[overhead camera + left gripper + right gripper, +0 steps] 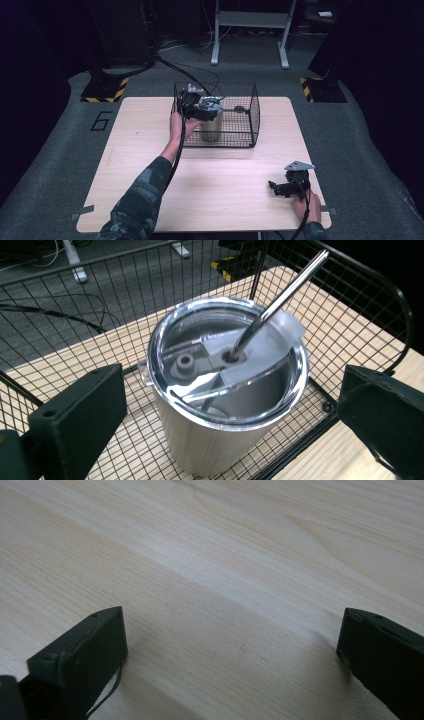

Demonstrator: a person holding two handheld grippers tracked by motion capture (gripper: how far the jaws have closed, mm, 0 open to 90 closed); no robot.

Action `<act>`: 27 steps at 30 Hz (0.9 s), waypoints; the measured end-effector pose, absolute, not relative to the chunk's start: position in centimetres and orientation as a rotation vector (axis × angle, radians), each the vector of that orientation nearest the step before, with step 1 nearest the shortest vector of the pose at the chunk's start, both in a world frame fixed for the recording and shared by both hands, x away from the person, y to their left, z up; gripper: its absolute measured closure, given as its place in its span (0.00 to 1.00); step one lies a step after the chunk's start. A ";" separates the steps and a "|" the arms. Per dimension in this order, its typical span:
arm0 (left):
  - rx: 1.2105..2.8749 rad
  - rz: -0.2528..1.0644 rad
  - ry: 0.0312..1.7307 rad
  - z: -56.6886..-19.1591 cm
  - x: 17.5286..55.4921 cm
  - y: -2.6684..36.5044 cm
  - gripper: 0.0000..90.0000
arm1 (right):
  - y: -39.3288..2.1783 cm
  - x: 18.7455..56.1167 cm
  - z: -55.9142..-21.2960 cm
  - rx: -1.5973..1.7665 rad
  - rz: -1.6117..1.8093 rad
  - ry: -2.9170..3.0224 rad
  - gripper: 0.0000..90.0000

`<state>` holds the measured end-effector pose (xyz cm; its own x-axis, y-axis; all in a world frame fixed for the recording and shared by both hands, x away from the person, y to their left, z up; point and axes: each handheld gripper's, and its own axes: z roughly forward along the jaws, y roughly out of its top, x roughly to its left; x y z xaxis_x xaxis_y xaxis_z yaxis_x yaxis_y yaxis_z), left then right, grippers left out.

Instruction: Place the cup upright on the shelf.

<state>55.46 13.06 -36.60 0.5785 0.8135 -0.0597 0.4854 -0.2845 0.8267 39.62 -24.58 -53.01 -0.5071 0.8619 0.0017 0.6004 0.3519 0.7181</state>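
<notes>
Two spread fingers (75,420) of the left gripper (225,425) flank the upright tumbler (220,405) inside the wire basket (252,107); right gripper (287,187) idles open, farther off.

Both grippers' jaws wide apart

Overhead view; two close jaw-level views

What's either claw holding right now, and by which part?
Nothing. Left claw is open astride the steel tumbler in the wire basket, not touching; right claw open over the table.
</notes>
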 end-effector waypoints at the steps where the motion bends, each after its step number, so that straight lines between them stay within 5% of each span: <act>1: 1.944 0.480 1.041 -36.4 55.4 13.1 0.00 | -24.6 39.6 -53.0 1.284 0.951 2.243 0.00; 27: 1.989 0.536 0.979 -33.6 46.6 21.3 0.00 | -24.6 39.6 -53.0 1.290 0.948 2.244 0.00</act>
